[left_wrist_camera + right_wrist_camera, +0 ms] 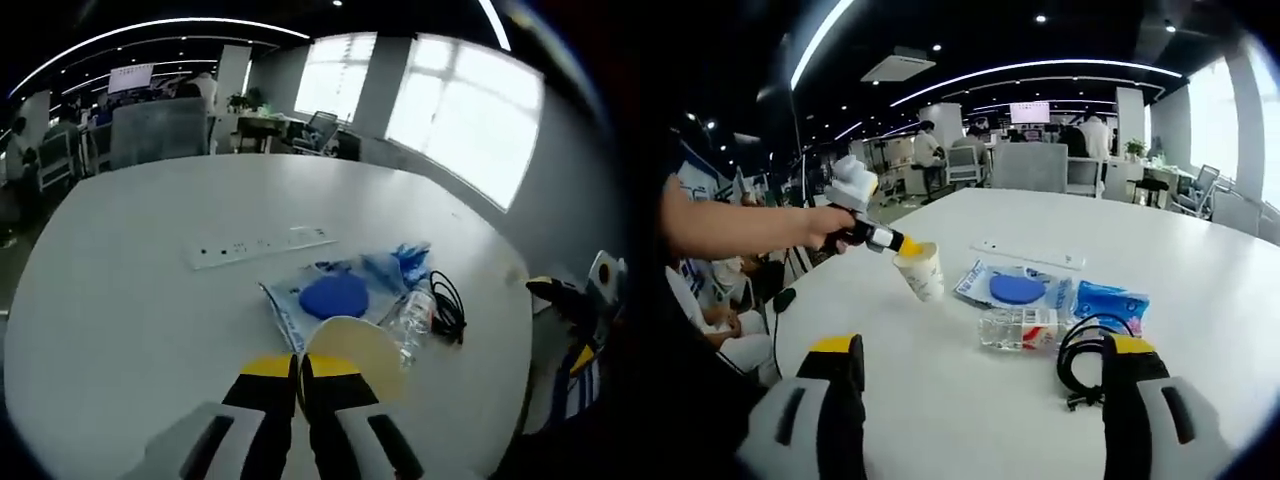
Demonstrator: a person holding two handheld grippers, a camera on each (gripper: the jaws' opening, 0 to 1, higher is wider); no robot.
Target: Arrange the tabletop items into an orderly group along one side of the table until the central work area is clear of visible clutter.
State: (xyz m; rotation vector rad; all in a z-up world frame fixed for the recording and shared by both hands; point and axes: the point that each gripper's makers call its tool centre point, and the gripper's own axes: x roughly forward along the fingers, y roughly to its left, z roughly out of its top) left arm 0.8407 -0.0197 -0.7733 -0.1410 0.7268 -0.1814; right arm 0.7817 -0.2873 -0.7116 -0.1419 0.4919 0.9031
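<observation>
Now the left gripper (908,246) is clamped on the paper cup (921,272), lifted just beside the blue-lidded packet (1012,288). Beyond that packet the water bottle (1021,328) lies crosswise, nearer the right gripper (980,385), whose jaws stand wide apart.

white table (1200,270), cream cup (921,272), blue disc (1017,289), black cable (1077,362)

Between my wide right jaws the white table (940,400) lies bare; ahead at twelve o'clock a bottle (1020,328), black cable (1080,365) and blue packets (1110,303) block passage.
</observation>
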